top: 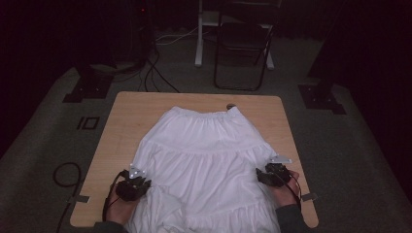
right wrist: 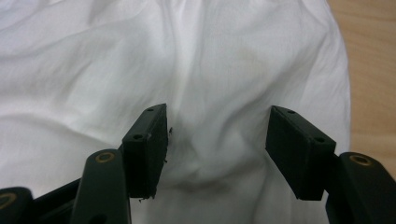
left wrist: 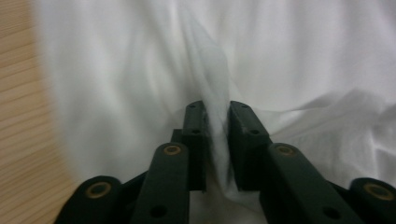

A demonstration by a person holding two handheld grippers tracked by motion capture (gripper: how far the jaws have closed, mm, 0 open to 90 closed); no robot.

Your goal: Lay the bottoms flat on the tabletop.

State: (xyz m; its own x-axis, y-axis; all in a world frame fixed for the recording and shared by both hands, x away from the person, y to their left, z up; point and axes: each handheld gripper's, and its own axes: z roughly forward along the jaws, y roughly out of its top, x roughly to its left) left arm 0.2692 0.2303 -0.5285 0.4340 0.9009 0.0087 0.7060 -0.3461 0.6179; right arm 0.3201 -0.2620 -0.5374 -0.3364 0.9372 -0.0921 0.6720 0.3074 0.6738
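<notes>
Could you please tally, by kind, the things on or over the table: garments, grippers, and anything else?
White skirt: 1
Grippers: 2, the left gripper and the right gripper
Small dark object at the table's far edge, too small to identify: 1
Total: 4

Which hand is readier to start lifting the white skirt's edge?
Left. The left tongs already pinch a fold of the white skirt; the right tongs stand open over the cloth, gripping nothing.

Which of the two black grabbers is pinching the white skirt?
The left gripper: its jaws are squeezed onto a ridge of the white skirt. The right gripper stands open over the cloth.
</notes>
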